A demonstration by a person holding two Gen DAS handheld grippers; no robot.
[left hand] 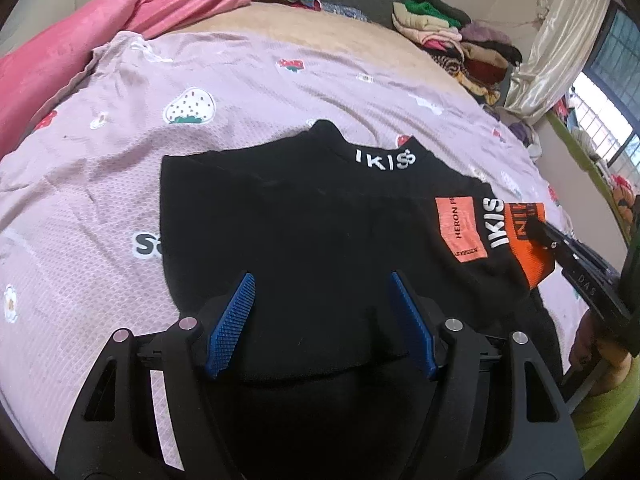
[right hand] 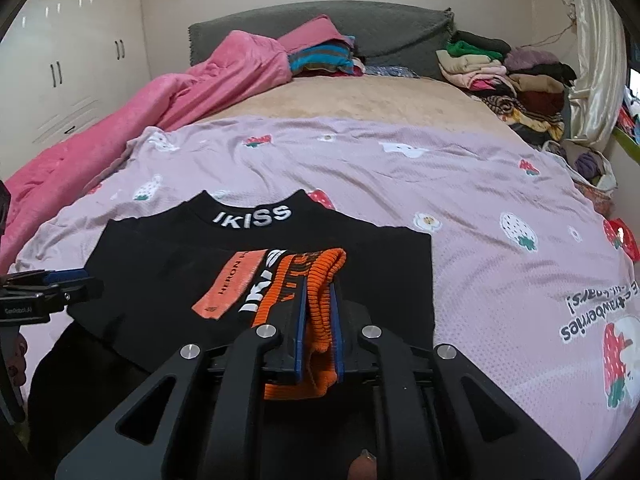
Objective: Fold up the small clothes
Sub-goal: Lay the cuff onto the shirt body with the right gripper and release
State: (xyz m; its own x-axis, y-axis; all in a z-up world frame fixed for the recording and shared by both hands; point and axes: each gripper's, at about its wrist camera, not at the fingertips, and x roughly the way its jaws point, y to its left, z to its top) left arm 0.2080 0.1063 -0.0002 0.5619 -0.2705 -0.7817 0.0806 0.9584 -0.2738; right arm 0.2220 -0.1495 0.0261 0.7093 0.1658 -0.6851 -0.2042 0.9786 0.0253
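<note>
Two grippers over black sweater (left hand: 304,232) spread on strawberry-print sheet (left hand: 240,92), near edge of bed. Left gripper (left hand: 320,320): blue pads spread, nothing between. Right gripper (right hand: 318,328): pinched on orange cuff (right hand: 320,280), sleeve folded leftward across chest.

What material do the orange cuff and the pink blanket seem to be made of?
Orange cuff: ribbed knit, matte; raised parallel ribs show where the right gripper pinches it. Pink blanket: probably plush fleece, with a soft, fuzzy, slightly shiny surface; the fibre cannot be told.
</note>
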